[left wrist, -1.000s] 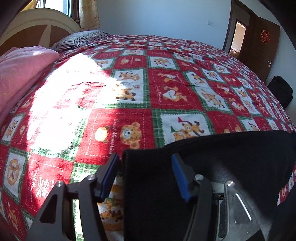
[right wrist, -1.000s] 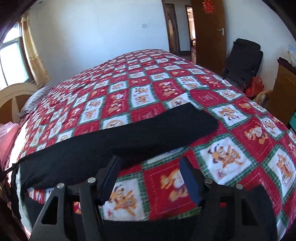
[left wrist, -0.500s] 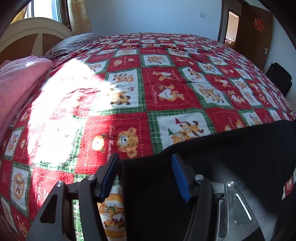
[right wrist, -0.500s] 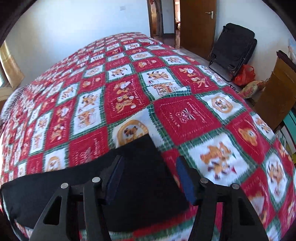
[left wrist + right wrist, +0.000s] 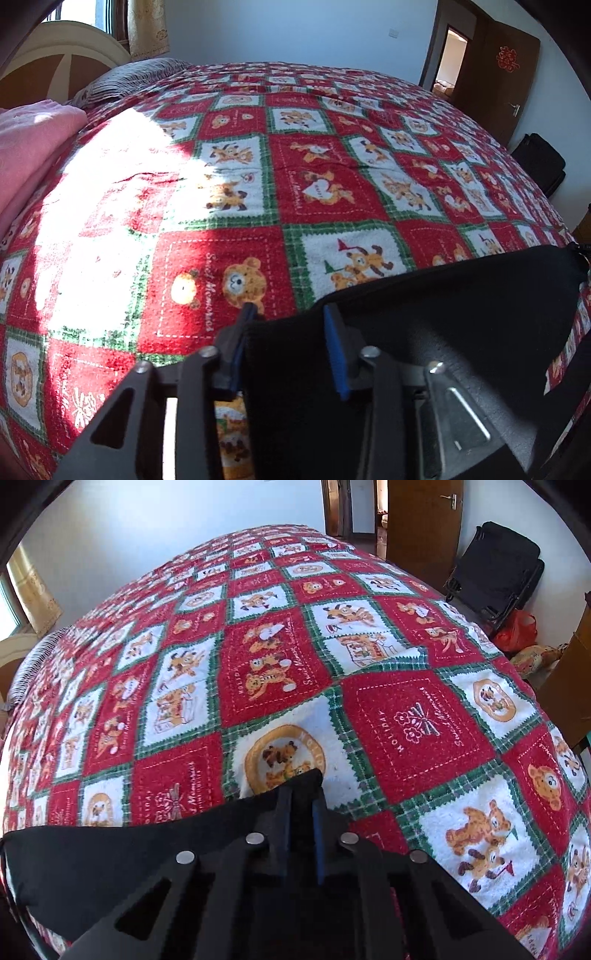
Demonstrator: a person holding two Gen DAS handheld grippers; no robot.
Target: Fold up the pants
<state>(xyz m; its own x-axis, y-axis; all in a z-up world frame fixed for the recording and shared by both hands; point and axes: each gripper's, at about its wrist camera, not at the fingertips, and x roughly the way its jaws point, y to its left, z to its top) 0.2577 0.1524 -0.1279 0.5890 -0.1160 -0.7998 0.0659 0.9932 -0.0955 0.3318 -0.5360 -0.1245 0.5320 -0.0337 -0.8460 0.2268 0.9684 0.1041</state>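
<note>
Pants (image 5: 443, 332), black, lie along the near edge of the bed's patterned blanket (image 5: 314, 192), looking like one narrow band, so a lengthwise fold seems done; the crosswise folds are left. Left gripper (image 5: 288, 347) is closing, one end of the cloth between its blue pads. Right gripper (image 5: 300, 823) is pinched tight on the other end. Only the left view shows the pink bedding (image 5: 29, 147); only the right shows the folded black chair (image 5: 495, 572).
</note>
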